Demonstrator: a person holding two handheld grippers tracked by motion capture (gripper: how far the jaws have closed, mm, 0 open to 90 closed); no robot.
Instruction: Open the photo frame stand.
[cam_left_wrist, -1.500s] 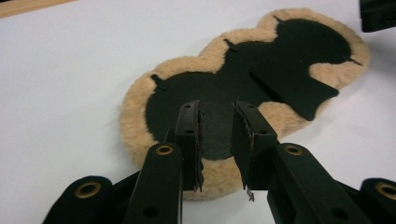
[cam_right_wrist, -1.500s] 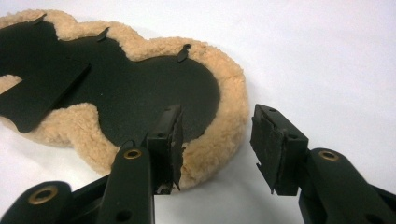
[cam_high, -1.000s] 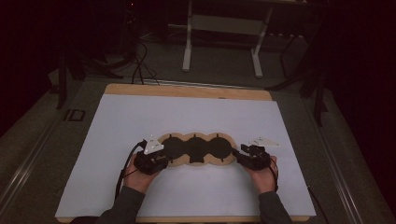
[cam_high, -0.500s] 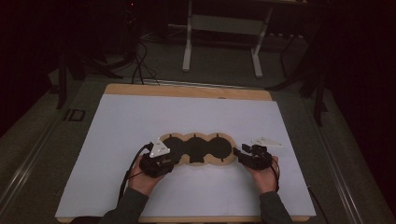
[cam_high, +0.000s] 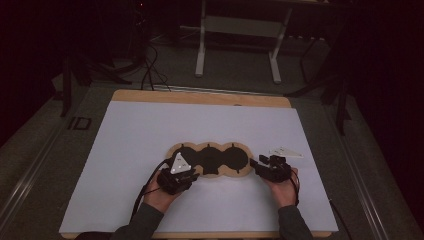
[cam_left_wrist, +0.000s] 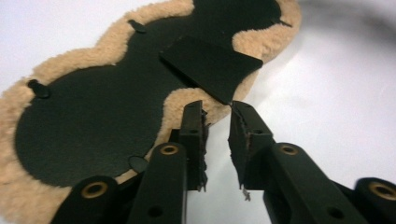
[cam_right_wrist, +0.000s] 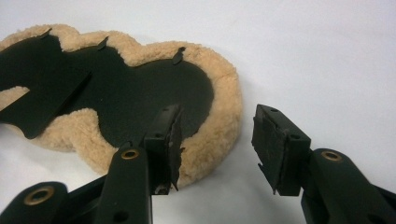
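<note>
A three-lobed pad (cam_high: 210, 159) lies flat on the white table cover, with a tan fleece rim (cam_left_wrist: 60, 65) around a black middle (cam_right_wrist: 154, 88). A loose black flap (cam_left_wrist: 210, 67) lies across it and sticks out past its front edge. My left gripper (cam_high: 192, 172) is at the pad's front left. Its jaws have just been closing, and a narrow gap remains (cam_left_wrist: 215, 112) with bare table in it, just short of the flap's corner. My right gripper (cam_high: 256, 165) stands open at the pad's right end (cam_right_wrist: 217, 116), one jaw over the fleece rim and the other over the table.
The white cover (cam_high: 150, 130) spreads wide around the pad, on a wooden table whose far edge (cam_high: 200, 97) shows. Beyond it, on the dark floor, stand a metal frame (cam_high: 200, 50) and cables (cam_high: 150, 65).
My left gripper has slid right along the pad's front edge and a little nearer to the person, and its jaws have narrowed. The right gripper and the pad have stayed put.
</note>
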